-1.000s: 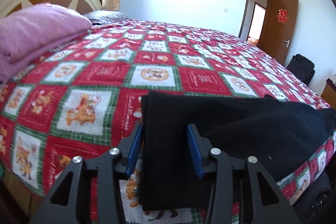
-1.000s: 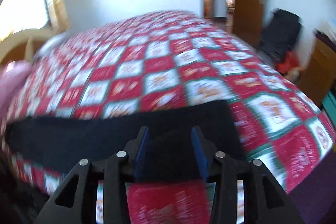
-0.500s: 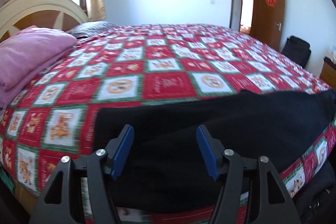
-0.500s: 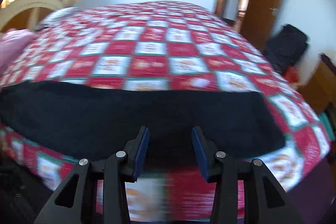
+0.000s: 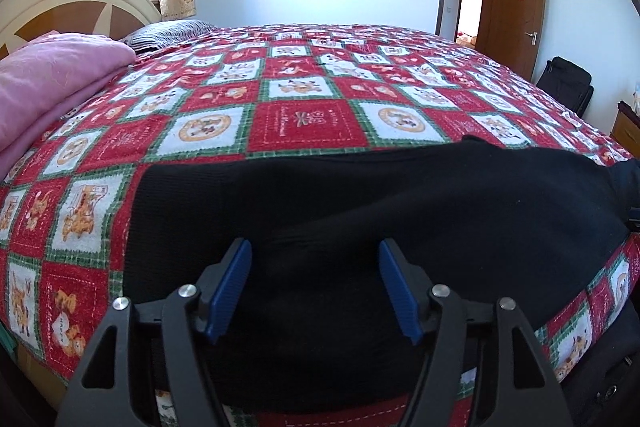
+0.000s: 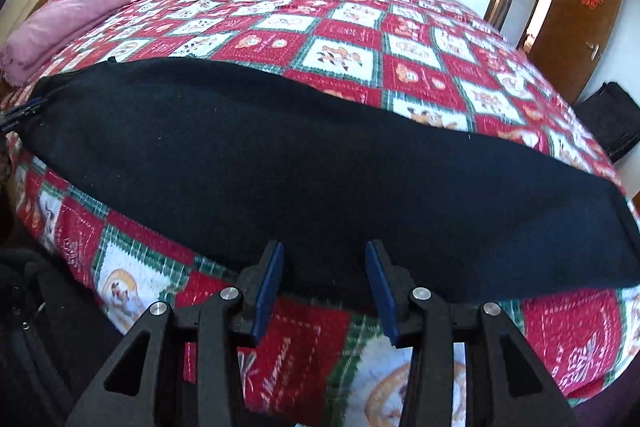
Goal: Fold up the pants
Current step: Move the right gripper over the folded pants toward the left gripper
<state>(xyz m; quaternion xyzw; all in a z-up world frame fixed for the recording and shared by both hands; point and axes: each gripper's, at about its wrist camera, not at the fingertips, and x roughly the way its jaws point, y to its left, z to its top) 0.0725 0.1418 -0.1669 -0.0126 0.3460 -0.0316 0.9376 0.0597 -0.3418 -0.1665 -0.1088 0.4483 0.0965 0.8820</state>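
Ahead of both grippers, pants point(image 5: 400, 211) flat along the near bed point(image 5: 308, 123) edge. Left gripper point(image 5: 316, 287) opening wide over cloth, nothing pinched; right gripper point(image 6: 324, 287) half open, empty, at the hem. Could snag only one layer, or drag cloth off. Beyond, open quilt

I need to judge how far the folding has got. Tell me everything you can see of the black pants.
The black pants look like a soft, matte knit, lying as one long flat band along the near edge of the patterned bedspread. One end is cut square; the surface shows a few shallow wrinkles. The left gripper sits over the cloth with its jaws opening, not pinching it. The right gripper is open at the near hem, not gripping. Waistband and legs cannot be told apart.
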